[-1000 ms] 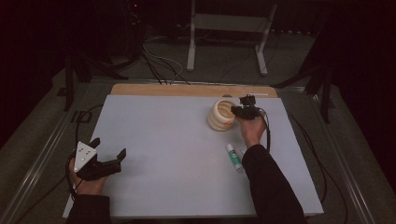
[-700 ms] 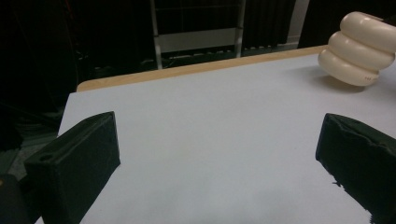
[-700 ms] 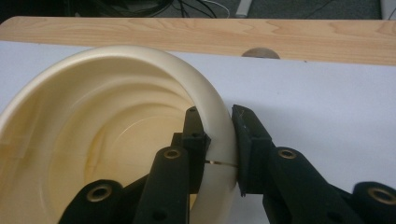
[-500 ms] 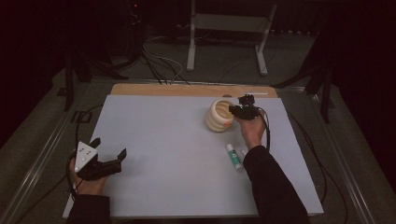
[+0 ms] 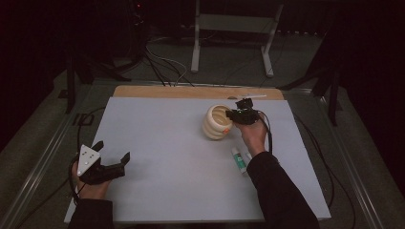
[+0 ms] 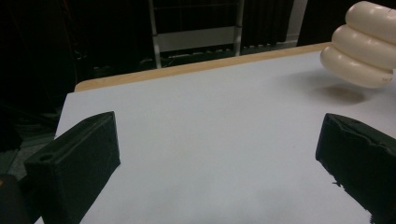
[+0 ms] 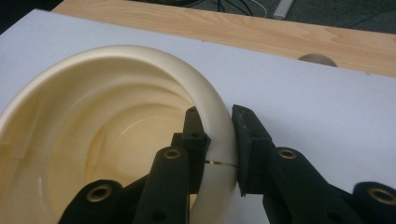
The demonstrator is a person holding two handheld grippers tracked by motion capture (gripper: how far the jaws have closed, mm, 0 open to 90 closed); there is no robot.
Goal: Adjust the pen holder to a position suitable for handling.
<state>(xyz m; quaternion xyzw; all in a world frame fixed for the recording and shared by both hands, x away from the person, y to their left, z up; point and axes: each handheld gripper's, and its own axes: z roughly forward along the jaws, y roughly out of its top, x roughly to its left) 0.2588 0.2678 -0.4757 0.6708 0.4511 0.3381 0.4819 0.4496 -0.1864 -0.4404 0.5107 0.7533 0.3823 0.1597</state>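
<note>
A cream ribbed cup [image 5: 216,123] hangs tilted just above the white sheet, its mouth turned toward the right hand. My right gripper [image 5: 233,116] is shut on its rim: in the right gripper view one jaw sits inside the cup [image 7: 116,135] and the other outside, pinching the wall at my right gripper [image 7: 219,140]. The left gripper view has the cup [image 6: 364,46] lifted, a shadow under it. My left gripper [image 5: 113,153] rests at the near left of the sheet, open, with nothing between its jaws; my left gripper [image 6: 217,154] faces bare sheet.
A small white tube with a green label [image 5: 238,159] lies on the white sheet [image 5: 162,143] beside the right forearm. A wooden board edge [image 5: 157,91] runs along the far side. Cables and a metal stand [image 5: 229,28] lie beyond the table.
The right gripper has raised the cup slightly off the sheet and tilted it. The left gripper has stayed where it was.
</note>
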